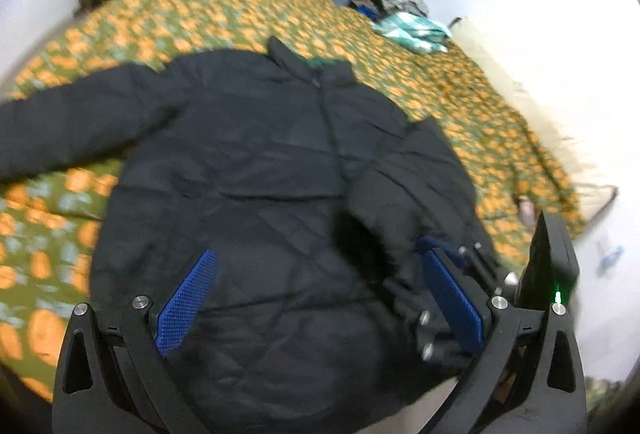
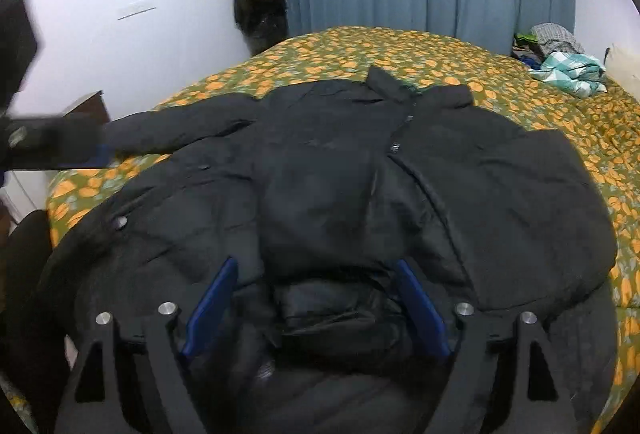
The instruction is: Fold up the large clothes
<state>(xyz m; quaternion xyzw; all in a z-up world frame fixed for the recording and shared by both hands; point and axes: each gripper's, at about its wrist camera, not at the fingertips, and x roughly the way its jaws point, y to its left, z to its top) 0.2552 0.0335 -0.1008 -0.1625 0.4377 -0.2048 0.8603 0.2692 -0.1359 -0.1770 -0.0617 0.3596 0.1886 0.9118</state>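
Both tools are standing wide and holding nothing: our right tool is hovering with the cuff of the folded sleeve between its open pads but not pinched, and our left tool is hanging open above the jacket. The jacket is lying front up on the bed, stretching ahead of both tools, collar farthest from us. One sleeve is already lying across the chest; the other sleeve is still reaching out far to the left of our left tool. We are judging that this one comes next: we should be gripping it near the cuff, lifting little, and laying it flat across the chest without dragging the body.
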